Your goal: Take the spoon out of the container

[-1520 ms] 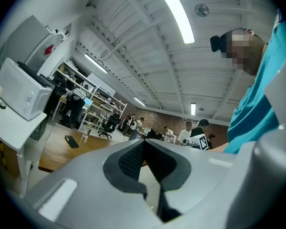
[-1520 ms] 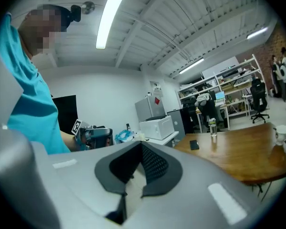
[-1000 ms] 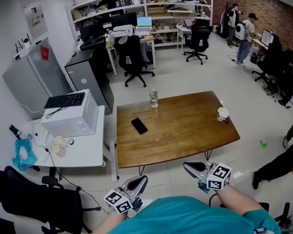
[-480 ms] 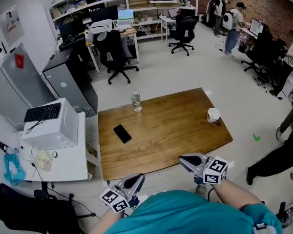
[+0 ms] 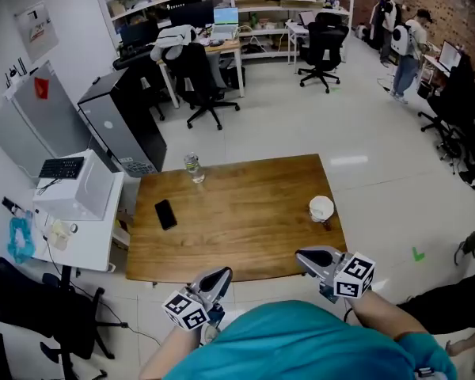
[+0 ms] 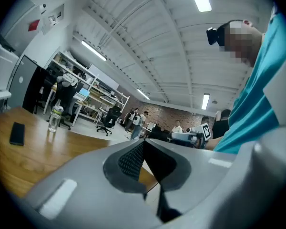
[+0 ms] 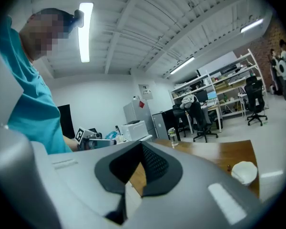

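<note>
A white container (image 5: 321,208) stands on the wooden table (image 5: 237,228) near its right edge, and it also shows in the right gripper view (image 7: 244,171). A small dark bit sticks out at its near rim; it is too small to tell as a spoon. My left gripper (image 5: 224,272) is shut and empty, held close to my body just short of the table's near edge. My right gripper (image 5: 301,253) is shut and empty too, over the near edge, a short way in front of the container. In their own views the left gripper (image 6: 142,144) and right gripper (image 7: 142,147) show pads pressed together.
A black phone (image 5: 165,214) lies on the table's left part, and a clear bottle (image 5: 193,167) stands at its far left corner. A white side desk (image 5: 83,248) with a box stands to the left. Office chairs, desks and people fill the room behind.
The table has drawn nearer and slid left in the head view as I step up to it. Both grippers stay shut in front of my body.
</note>
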{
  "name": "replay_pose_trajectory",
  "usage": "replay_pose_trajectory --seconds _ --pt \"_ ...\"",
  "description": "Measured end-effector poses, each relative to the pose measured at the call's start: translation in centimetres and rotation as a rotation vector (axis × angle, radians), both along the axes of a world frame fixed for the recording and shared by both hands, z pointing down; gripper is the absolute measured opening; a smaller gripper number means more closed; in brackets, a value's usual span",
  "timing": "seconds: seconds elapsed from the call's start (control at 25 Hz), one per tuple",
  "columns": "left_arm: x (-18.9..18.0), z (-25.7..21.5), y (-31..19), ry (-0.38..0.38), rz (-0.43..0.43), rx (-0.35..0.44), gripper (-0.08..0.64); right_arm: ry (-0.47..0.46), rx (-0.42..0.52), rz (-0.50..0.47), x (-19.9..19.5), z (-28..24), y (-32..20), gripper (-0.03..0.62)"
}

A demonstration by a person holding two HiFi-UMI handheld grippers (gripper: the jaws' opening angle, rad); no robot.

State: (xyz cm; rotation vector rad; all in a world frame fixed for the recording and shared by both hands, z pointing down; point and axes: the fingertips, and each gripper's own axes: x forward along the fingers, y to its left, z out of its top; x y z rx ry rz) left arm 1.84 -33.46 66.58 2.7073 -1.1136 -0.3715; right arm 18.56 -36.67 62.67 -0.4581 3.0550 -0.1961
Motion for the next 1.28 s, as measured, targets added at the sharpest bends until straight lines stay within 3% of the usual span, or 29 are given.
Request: replay_pose_trajectory --seconds 0.2,0.44,0.56,0.72,0.8,0.88,1.08,1.28 --pt "9.2 -0.1 -4.6 -0.054 0.009 -0.031 0.0 0.027 0.03 -0.017 8.4 0.1 -3.3 0.002" --pt "17.2 0.6 -11.0 -0.071 0.074 -0.062 0.0 -0.005 0.0 0.023 15.1 0.6 -8.9 0.002" --pt "17.9 1.6 -15.0 -0.067 0.109 -0.073 0.0 0.001 -0.011 0.052 15.0 0.5 -11.9 0.002" --pt "17.5 5.0 -18.4 -0.08 0.176 -0.143 0.0 0.017 -0.011 0.092 13.2 1.1 -13.3 0.002" --pt "18.3 5.7 -22.2 -0.09 0.202 -0.212 0.018 0.009 -0.026 0.122 13.8 0.0 -16.1 0.002" --pt "19.9 6.4 -27.0 -0.093 0.21 -0.316 0.08 0.003 -0.055 0.139 15.2 -1.5 -19.1 0.002" --pt "22.7 12.2 -37.6 -0.125 0.127 -0.624 0.208 0.003 -0.118 0.129 19.0 -1.1 -23.3 0.002" --pt "24.0 16.7 -44.7 -0.05 0.116 -0.9 0.262 0.016 -0.144 0.109 21.7 -0.9 -27.1 0.002"
